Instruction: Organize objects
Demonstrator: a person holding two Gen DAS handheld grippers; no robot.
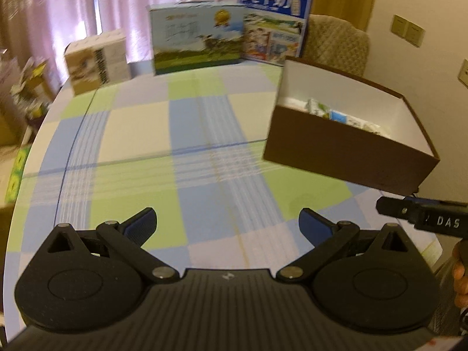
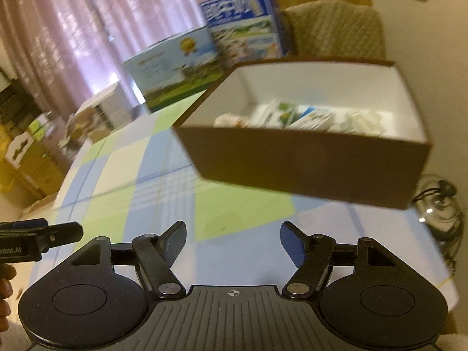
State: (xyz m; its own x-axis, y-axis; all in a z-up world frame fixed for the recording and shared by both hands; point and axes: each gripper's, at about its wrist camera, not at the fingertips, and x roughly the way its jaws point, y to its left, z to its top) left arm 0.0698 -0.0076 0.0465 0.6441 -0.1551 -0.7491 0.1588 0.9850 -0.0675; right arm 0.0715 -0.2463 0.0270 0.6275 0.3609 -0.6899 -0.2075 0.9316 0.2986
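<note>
A brown cardboard box (image 1: pixel 345 152) with white inner walls stands on the checked tablecloth at the right; the right wrist view shows the brown box (image 2: pixel 307 161) just ahead. Several small cartons and packets (image 2: pixel 295 118) lie inside it, also seen as packets (image 1: pixel 339 114) from the left. My left gripper (image 1: pixel 226 223) hovers open over the near part of the table, nothing between its blue pads. My right gripper (image 2: pixel 233 241) is open and empty too, close before the box's front wall. The right gripper's body (image 1: pixel 424 219) shows at the left view's right edge.
Along the far table edge stand a beige carton (image 1: pixel 98 60), a blue-green milk case (image 1: pixel 197 38) and a blue milk case (image 1: pixel 275 23). A padded chair (image 1: pixel 336 44) is behind the box. Stacked boxes (image 2: pixel 26 152) lie on the floor at the left. A glass kettle (image 2: pixel 438 204) sits right of the box.
</note>
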